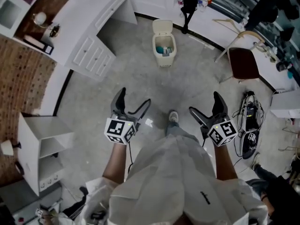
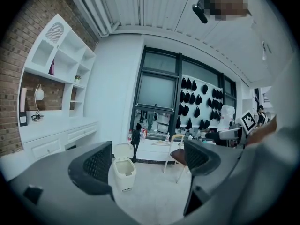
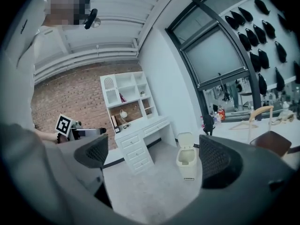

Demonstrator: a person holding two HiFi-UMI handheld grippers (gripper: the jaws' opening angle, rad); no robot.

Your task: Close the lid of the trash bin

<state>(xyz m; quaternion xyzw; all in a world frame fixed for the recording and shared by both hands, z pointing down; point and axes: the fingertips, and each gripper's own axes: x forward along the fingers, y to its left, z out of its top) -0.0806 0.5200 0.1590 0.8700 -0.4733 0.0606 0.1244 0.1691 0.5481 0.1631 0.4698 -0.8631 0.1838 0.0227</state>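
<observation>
Trash bin (image 1: 164,48) stands on the floor (image 1: 140,78), well ahead of both grippers. Its lid (image 1: 162,27) is up & tipped back, opening uncovered. Left gripper (image 1: 135,97): fingers (image 2: 93,165) wide apart, nothing btwn them. Its own view frames the bin in the gap, just beside the left finger. Right gripper (image 1: 204,102): fingers (image 3: 216,161) also spread, empty, w/ the bin showing in the gap near the right finger. Neither gripper touches the bin. Both are held low in front of the person, side by side.

Head view only: looks down into the bin, something bluish inside. Person's shoe (image 1: 173,117) sits btwn the grippers, and there's a white open cabinet (image 1: 42,139) at left.

Left gripper view only: rows of black bags (image 2: 193,85) on the far wall, and a chair (image 2: 178,154) right of the bin, partly behind the right finger.

Right gripper view only: side-on look at the white worktop (image 3: 136,151) w/ drawers & shelf unit (image 3: 126,93) against the brick wall (image 3: 65,102), left of the bin. The left gripper's marker cube (image 3: 63,124) shows at far left.
</observation>
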